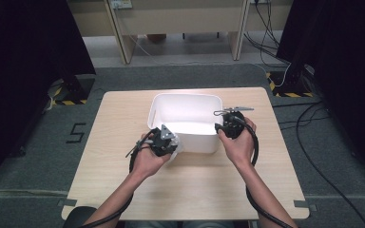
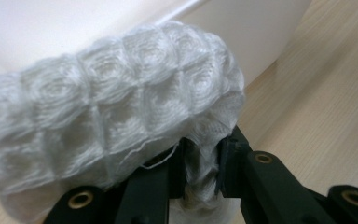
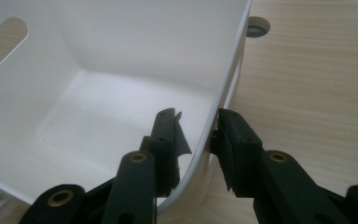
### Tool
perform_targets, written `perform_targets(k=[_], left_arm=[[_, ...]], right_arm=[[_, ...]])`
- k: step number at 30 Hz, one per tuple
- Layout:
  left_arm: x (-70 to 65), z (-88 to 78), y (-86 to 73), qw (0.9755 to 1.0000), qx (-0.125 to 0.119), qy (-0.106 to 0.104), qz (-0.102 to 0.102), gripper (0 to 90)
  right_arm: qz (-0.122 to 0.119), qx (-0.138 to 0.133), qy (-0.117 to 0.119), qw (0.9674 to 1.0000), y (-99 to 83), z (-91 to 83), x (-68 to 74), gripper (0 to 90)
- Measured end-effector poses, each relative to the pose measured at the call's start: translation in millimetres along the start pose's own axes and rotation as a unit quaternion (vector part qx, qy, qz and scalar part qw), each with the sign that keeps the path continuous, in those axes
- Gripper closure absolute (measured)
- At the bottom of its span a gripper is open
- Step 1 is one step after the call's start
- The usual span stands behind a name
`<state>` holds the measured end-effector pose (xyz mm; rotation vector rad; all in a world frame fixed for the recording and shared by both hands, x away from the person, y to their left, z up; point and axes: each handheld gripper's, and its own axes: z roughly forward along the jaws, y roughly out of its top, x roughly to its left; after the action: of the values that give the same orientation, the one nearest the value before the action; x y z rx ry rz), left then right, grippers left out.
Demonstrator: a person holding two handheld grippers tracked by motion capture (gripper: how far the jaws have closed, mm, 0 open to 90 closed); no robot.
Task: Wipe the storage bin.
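Observation:
A white plastic bin (image 1: 185,96) stands in the middle of the wooden table (image 1: 123,114). At its near left corner my left gripper (image 1: 168,142) is shut on a white waffle-weave cloth (image 1: 177,151). In the left gripper view the cloth (image 2: 112,102) bulges above the jaws of the left gripper (image 2: 203,158), which pinch a fold of it, with the bin (image 2: 251,32) behind. My right gripper (image 1: 228,124) is at the bin's right rim. The right gripper (image 3: 198,126) straddles the wall of the bin (image 3: 121,60), one jaw inside and one outside, closed on it.
The bin holds nothing that I can see and has a handle slot (image 3: 2,44) in its far wall. A round cable hole (image 3: 258,26) sits in the table beyond the bin. Dark curtains stand at both sides and cables (image 1: 313,142) lie on the floor to the right.

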<state>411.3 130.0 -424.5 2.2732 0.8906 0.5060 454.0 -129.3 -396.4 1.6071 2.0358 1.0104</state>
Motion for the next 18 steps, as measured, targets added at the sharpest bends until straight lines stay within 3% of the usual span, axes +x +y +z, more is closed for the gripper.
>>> perform_targets(k=[18], left_arm=[[-3.0, 15.0, -8.2, 0.9999, 0.016, -0.002, 0.000, 76.3]], right_arm=[[0.003, 0.000, 0.000, 1.0000, -0.2, -0.2, 0.4, 68.9]])
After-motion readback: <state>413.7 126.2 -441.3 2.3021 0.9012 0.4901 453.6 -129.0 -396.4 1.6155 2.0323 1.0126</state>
